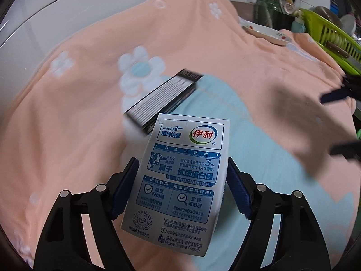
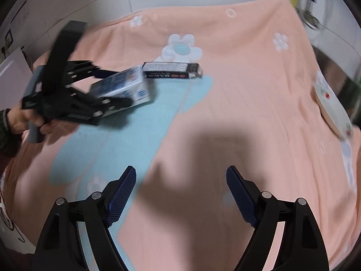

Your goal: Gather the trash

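Observation:
A white and blue milk carton [image 1: 178, 205] with printed text sits between the pads of my left gripper [image 1: 181, 176], which is shut on its two sides. In the right wrist view the left gripper [image 2: 115, 88] holds the carton [image 2: 133, 83] tilted and raised off the cloth. A long black and white box [image 1: 162, 99] [image 2: 171, 70] lies flat on the cloth just beyond it. My right gripper [image 2: 180, 180] stands open over the cloth with nothing between its fingers. Its dark fingers [image 1: 334, 94] show blurred at the right edge of the left wrist view.
A peach cloth [image 1: 67, 124] with white flowers and a pale blue patch covers the surface. At the far right are a flowered plate [image 1: 268, 33] [image 2: 331, 108] and a green basket [image 1: 334, 38] with dishes. A person's hand [image 2: 20, 119] grips the left handle. White walls lie behind.

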Tool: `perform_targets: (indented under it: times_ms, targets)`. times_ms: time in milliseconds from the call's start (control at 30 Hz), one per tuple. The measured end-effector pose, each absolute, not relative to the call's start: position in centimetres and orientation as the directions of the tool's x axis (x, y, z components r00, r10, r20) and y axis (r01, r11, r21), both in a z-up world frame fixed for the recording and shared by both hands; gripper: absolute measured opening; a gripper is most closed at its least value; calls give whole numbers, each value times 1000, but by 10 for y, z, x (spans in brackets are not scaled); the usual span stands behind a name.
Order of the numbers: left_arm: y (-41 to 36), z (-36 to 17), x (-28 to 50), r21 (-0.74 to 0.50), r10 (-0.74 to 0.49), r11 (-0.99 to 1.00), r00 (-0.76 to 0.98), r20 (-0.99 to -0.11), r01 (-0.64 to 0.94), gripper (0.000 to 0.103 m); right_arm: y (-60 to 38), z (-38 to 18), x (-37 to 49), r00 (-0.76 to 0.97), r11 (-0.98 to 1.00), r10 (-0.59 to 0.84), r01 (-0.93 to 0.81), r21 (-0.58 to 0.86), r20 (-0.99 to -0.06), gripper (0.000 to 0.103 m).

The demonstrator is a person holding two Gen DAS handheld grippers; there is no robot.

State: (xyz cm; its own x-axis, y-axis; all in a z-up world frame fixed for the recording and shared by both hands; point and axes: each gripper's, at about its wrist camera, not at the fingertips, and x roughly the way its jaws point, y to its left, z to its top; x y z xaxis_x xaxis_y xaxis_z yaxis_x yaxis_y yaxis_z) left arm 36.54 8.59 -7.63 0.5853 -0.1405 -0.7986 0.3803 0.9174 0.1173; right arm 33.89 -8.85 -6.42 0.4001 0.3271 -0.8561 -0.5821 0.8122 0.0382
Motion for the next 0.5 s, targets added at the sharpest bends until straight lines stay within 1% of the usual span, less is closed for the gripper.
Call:
perform_targets:
  times_ms: [167,267,500]
  targets:
    - [116,-71,348,128,-96,936,586,-804,329,75,-47,-66,374,393,748,324,-664,-22,-860,79]
    - [128,-74,339,120,-83,944,575,-814,307,75,-16,-67,392,376,700,343,-713,-32,-861,79]
    - [145,-85,331,95,-80,955,551,-831,281,75,42,-82,434,369,603,326,-790,-109,-870,79]
